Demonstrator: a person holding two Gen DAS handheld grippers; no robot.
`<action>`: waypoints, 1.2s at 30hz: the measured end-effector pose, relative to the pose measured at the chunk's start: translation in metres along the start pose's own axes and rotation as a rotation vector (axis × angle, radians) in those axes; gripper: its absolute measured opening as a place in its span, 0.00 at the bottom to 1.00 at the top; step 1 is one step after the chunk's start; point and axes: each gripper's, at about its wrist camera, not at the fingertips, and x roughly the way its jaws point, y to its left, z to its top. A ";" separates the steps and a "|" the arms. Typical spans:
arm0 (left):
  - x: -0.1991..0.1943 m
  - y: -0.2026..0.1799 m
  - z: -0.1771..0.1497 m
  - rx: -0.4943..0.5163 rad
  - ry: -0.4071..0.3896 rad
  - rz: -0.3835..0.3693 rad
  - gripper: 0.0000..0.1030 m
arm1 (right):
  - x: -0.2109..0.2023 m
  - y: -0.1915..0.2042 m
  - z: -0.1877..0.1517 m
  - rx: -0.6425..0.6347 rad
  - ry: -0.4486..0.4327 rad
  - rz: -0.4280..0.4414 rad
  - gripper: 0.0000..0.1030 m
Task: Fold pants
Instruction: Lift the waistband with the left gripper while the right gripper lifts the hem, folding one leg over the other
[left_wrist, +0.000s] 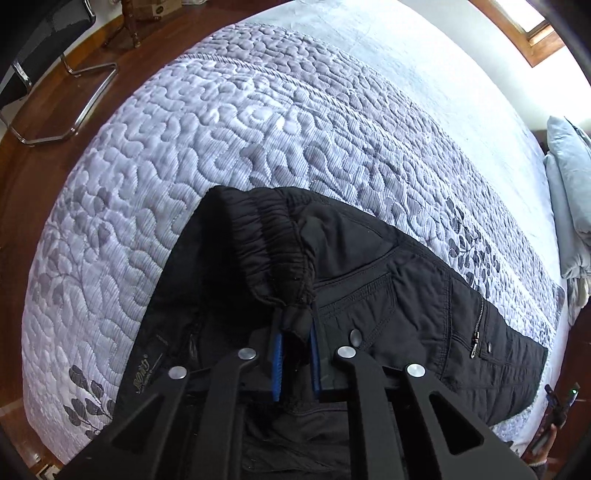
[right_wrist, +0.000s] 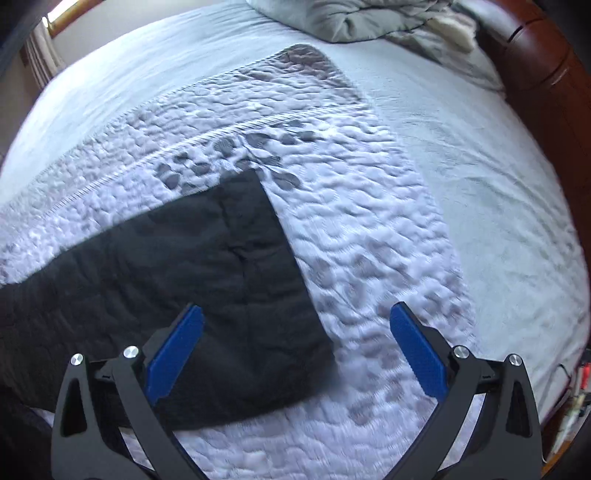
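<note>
Black pants (left_wrist: 369, 295) lie on a quilted lilac bedspread (left_wrist: 221, 147), their elastic waistband bunched and lifted toward the camera. My left gripper (left_wrist: 295, 332) is shut on a fold of the waistband (left_wrist: 269, 236), the cloth pinched between its blue pads (left_wrist: 277, 354). In the right wrist view the leg end of the pants (right_wrist: 207, 280) lies flat on the bedspread (right_wrist: 369, 240). My right gripper (right_wrist: 295, 314) hangs above the hem corner with its blue pads (right_wrist: 177, 350) wide apart and nothing between them. That view is motion-blurred.
A pale sheet (left_wrist: 406, 55) covers the bed beyond the quilt. Grey pillows (right_wrist: 351, 18) are piled at the head by a brown headboard (right_wrist: 535, 55). A chrome-legged chair (left_wrist: 55, 92) stands on the wooden floor (left_wrist: 147, 48) past the bed's edge.
</note>
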 end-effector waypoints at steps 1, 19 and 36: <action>0.002 0.000 0.000 -0.001 -0.002 -0.002 0.11 | 0.005 0.000 0.007 -0.005 0.013 0.024 0.98; 0.021 0.002 -0.003 0.002 0.000 0.038 0.11 | 0.101 0.028 0.080 0.001 0.187 0.030 0.87; -0.056 -0.021 -0.049 0.114 -0.204 0.004 0.11 | -0.102 0.048 0.003 -0.203 -0.311 0.079 0.11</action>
